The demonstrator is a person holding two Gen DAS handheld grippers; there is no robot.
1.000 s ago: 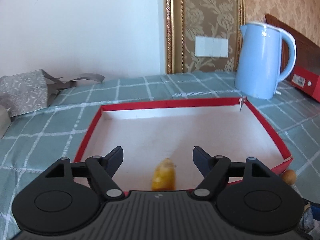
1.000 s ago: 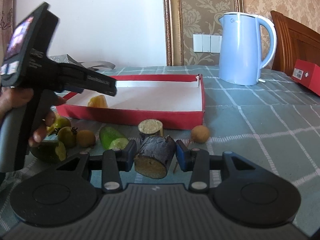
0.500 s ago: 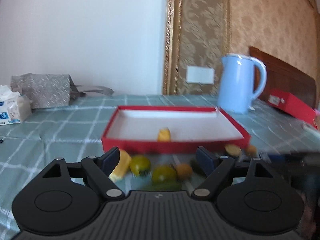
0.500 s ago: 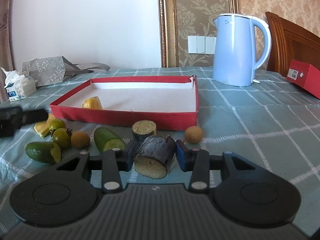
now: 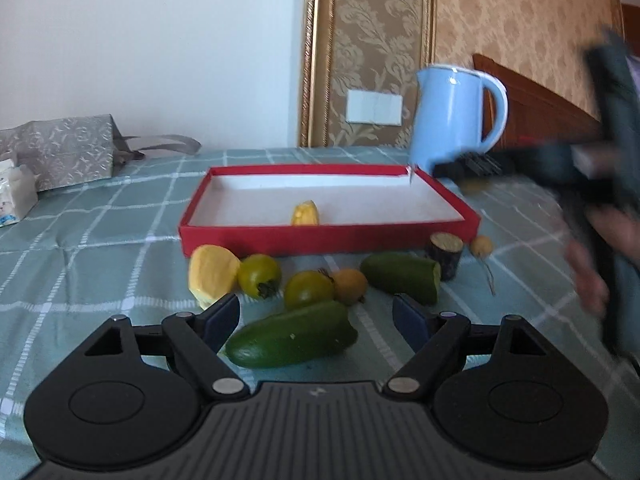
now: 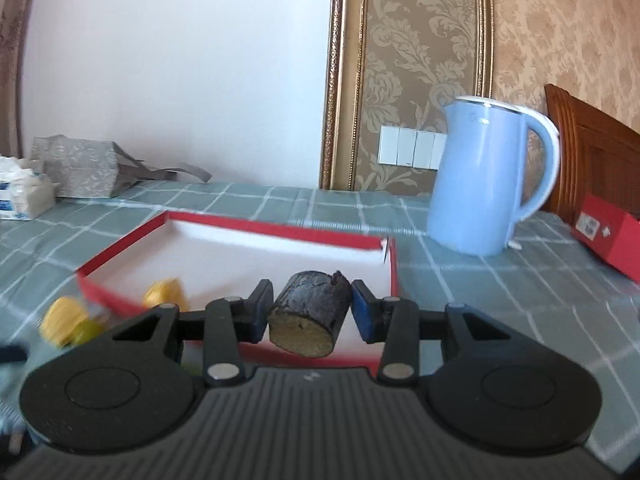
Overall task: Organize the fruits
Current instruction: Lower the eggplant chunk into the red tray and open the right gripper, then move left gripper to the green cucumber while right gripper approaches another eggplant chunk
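While the right gripper [image 6: 312, 314] is holding the dark log piece [image 6: 310, 322] tight, the red tray [image 6: 394, 276] is lying just ahead and below it. The left gripper [image 5: 316, 320] is hanging wide and empty, with the cucumber [image 5: 292, 334] lying sideways between its fingers.

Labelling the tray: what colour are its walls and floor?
Red walls, white floor on the tray; clearest in the left wrist view.

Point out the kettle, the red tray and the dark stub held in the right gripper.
kettle [image 6: 484, 184], right wrist view, body
red tray [image 5: 320, 236], left wrist view, front wall
dark stub [image 6: 310, 314], right wrist view, bark side
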